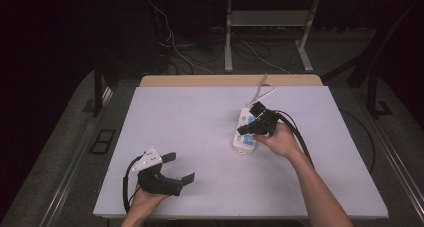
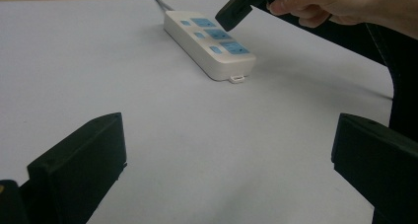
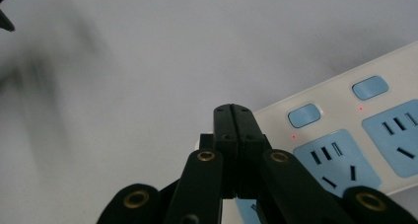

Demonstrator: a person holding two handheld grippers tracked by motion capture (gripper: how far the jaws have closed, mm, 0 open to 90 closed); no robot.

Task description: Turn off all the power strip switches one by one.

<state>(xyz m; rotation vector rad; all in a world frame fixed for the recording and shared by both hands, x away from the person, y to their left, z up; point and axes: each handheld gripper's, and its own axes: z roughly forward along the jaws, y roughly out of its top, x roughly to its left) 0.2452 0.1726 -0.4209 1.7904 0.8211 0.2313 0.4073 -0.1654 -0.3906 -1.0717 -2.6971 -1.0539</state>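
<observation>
Power strip (image 1: 246, 131): white body with blue sockets and blue switches, lying flat on the white desk (image 1: 200, 137), right of centre and nearer the far edge than the near one. Its long axis runs from the near edge toward the far edge, tilted slightly to the right at the far end. The cord (image 1: 263, 91) leaves the far end and heads to the far edge of the desk; the near end carries a small tab and points toward the person's side. Sockets face up. In the right gripper view two small red lamps show beside the switches.

Right claw (image 1: 251, 118): held by the right hand (image 1: 280, 139) directly over the strip, tips angled down toward the switch row on its left side. In the right gripper view (image 3: 239, 116) the two jaws are pressed flat together with nothing between them, clenched. Whether the tips touch the strip cannot be told.

Left claw (image 1: 179, 168): held by the left hand near the near-left corner of the desk, well apart from the strip, pointing right across the desk. Its jaws stand wide apart, released, with bare desk between them in the left gripper view (image 2: 222, 169).

Containers: the only receptacles are the strip's sockets; those that are in sight have no plug in them.
</observation>
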